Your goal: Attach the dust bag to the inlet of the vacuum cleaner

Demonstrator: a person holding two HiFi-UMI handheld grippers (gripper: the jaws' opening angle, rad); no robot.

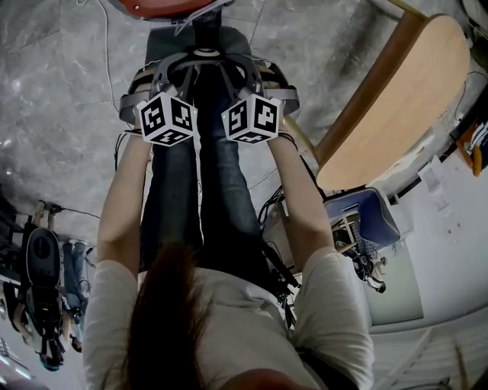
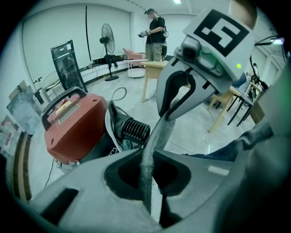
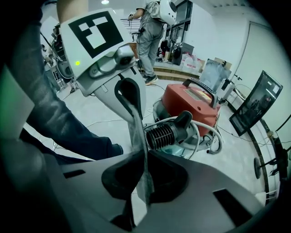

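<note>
The dust bag [image 2: 157,136] is gripped by the left claw [image 2: 146,157] and the right claw [image 3: 142,157] (both closed on it) near the vacuum cleaner [image 2: 72,125].

Legible text: none.
- Vacuum cleaner [image 2: 68,125], red lid: one rectangular label [image 2: 65,108], print too small to read.
- Left marker cube [image 1: 166,118], right marker cube [image 1: 254,116]: black-and-white square code patterns only, not readable as text.

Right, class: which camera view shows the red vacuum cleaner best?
The left gripper view: the vacuum cleaner appears large, with handle and label visible. The right gripper view shows it smaller, partly behind its ribbed hose end. The head view catches only a red sliver at the top edge.
</note>
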